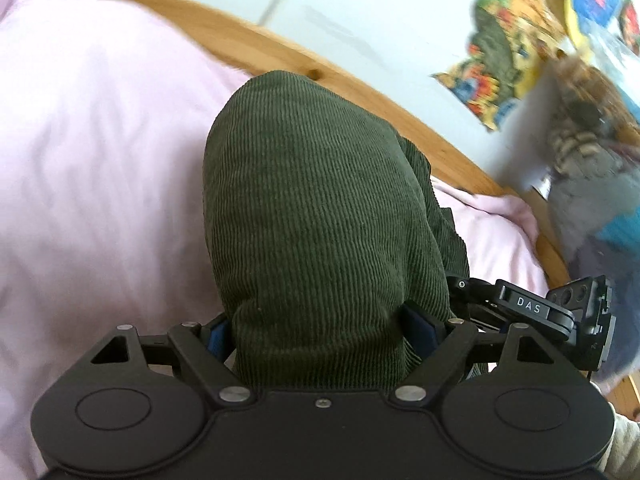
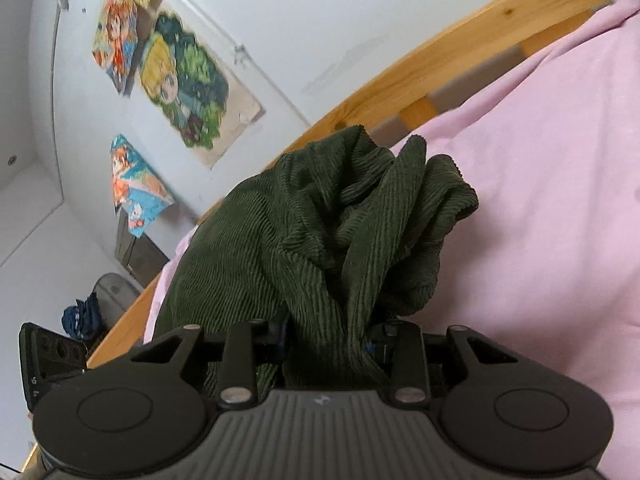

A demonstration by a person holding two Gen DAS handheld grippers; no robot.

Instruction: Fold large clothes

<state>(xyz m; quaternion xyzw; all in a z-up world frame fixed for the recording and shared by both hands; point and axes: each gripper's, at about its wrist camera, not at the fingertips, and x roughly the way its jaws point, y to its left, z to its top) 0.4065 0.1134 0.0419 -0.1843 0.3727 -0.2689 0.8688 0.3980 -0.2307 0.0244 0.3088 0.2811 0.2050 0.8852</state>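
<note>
A dark green corduroy garment (image 1: 316, 216) is held up over a bed with a pink sheet (image 1: 92, 184). My left gripper (image 1: 320, 336) is shut on a thick fold of it; the cloth bulges over the fingers and hides the tips. In the right wrist view my right gripper (image 2: 328, 340) is shut on another bunched part of the same garment (image 2: 340, 232), which rises in crumpled folds above the fingers. The right gripper also shows in the left wrist view (image 1: 552, 312), close beside the left one.
The bed's wooden frame (image 1: 280, 56) curves along the far edge against a white wall with colourful posters (image 2: 184, 84). Cluttered items (image 1: 584, 152) stand past the bed's end. The pink sheet (image 2: 540, 220) spreads to the right.
</note>
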